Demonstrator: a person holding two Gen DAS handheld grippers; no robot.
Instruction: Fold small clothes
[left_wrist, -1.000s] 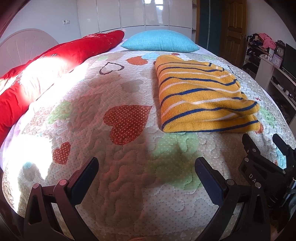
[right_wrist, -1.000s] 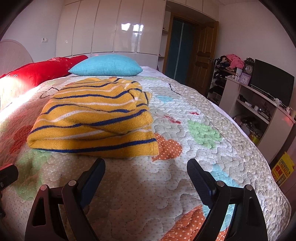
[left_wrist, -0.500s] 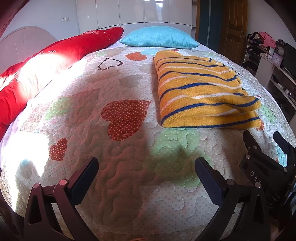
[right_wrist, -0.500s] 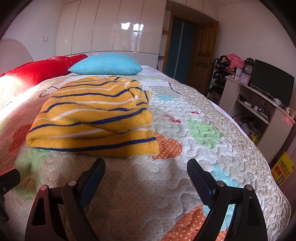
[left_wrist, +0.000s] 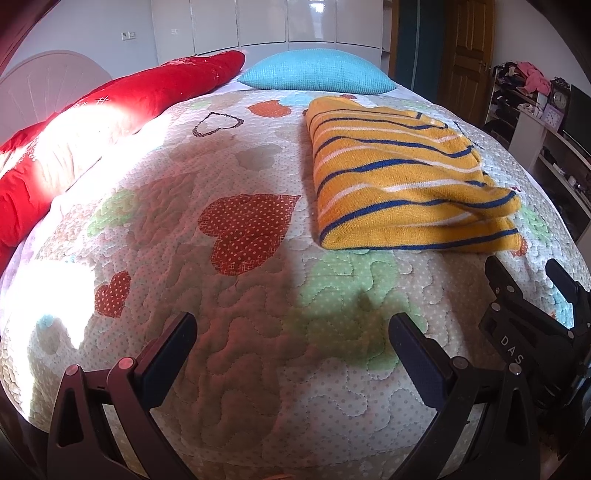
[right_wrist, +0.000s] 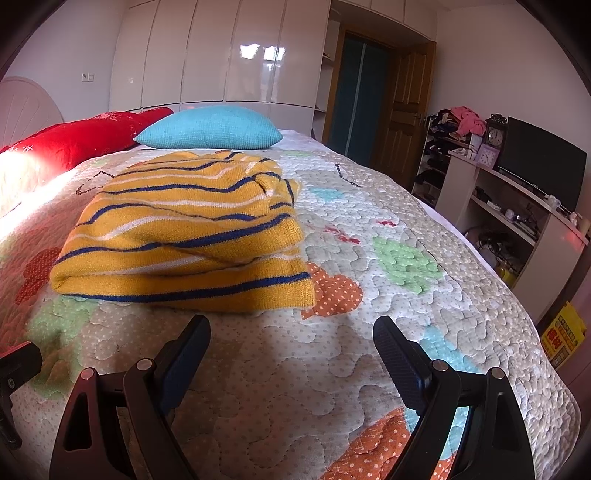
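A yellow knit sweater (left_wrist: 402, 184) with blue and white stripes lies folded into a thick rectangle on the quilted bedspread (left_wrist: 240, 369). It also shows in the right wrist view (right_wrist: 184, 236). My left gripper (left_wrist: 291, 336) is open and empty, held above the quilt, near and left of the sweater's front edge. My right gripper (right_wrist: 291, 339) is open and empty, just short of the sweater's front right corner. The right gripper also shows at the right edge of the left wrist view (left_wrist: 524, 280).
A red bolster (left_wrist: 122, 99) lies along the left side of the bed and a turquoise pillow (left_wrist: 317, 72) at the far end. A white shelf unit with a TV (right_wrist: 539, 166), a clock (right_wrist: 495, 136) and clutter stands to the right. A wooden door (right_wrist: 402, 110) is behind.
Both grippers have drawn back slightly and stayed open. The sweater has not moved.
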